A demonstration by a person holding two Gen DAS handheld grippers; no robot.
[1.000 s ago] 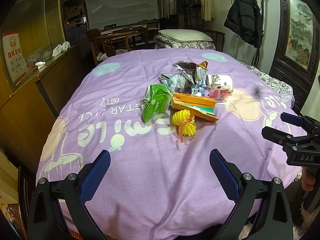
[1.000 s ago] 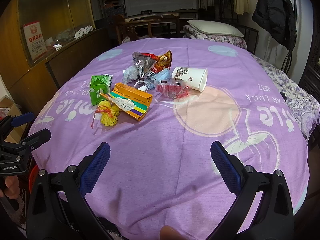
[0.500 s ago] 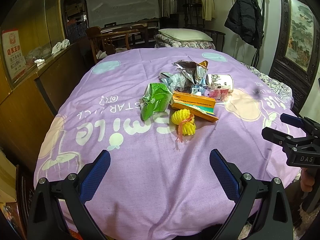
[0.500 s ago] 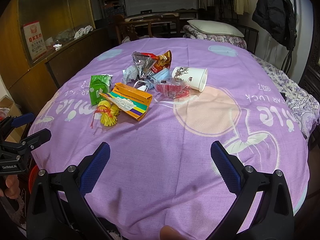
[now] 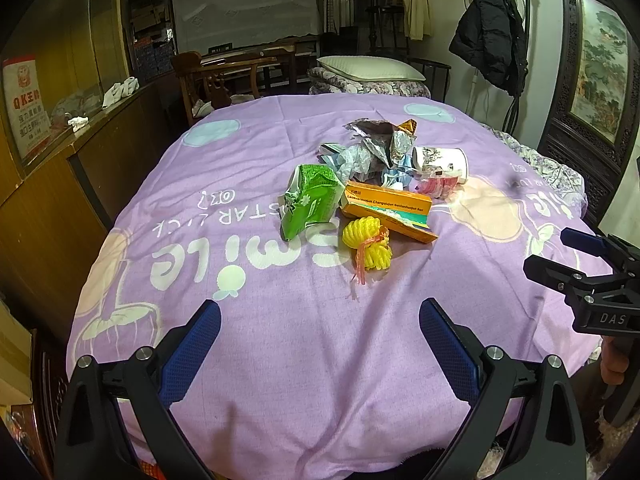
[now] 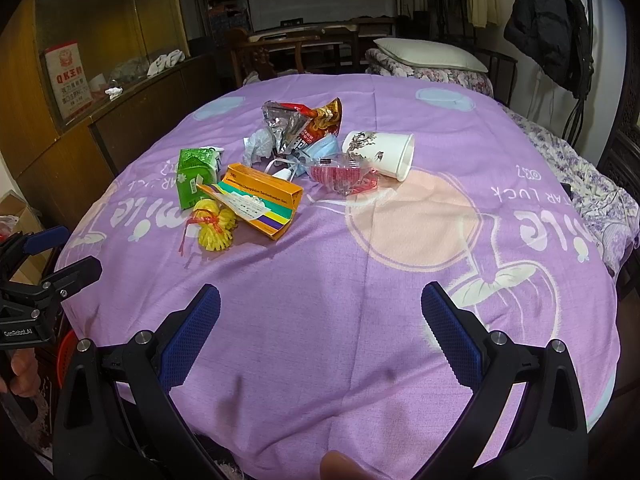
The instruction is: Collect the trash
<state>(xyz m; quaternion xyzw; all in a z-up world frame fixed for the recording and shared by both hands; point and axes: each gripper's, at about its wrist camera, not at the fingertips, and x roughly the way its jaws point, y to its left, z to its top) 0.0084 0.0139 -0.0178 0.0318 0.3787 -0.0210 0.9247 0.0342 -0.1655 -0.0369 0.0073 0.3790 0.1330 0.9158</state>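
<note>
Trash pile: I see it bunched on the far middle of the bench, on the purple cloth (image 5: 248, 360), well ahead of both my claws.
Yellow net (image 5: 367, 245): nearest piece to me, a ribbed foam sleeve tied with a pink strip, lying against the front edge of the orange box.
Orange box (image 6: 260, 202): long carton lying flat, one flap open, a printed leaflet sticking out in the right view.
Green carton (image 5: 310, 199): crumpled, on its side, touching the orange box's left end.
Foil wrapper (image 6: 298, 124): silver and red, crumpled, at the back of the heap, with grey-blue crumpled paper just beside it.
Blue mask (image 6: 320, 150): tucked under the wrapper, its white loop trailing toward the box.
Paper cup (image 6: 380, 154): tipped over, mouth facing right in the right view, rim resting on the cloth.
Clear tray (image 6: 342, 174): crushed plastic with red print, touching the cup's front.
Left claw (image 5: 320, 344): spread wide, nothing between its blue pads, hovering over bare cloth at the near edge.
Right claw (image 6: 320, 340): also spread wide and empty, over the near edge, to the right of the heap.
Surroundings: I've got a wooden cabinet (image 5: 48, 200) on the left, a pillow (image 5: 370, 68) behind the bench, and a dark jacket (image 5: 490, 32) hanging at right.
</note>
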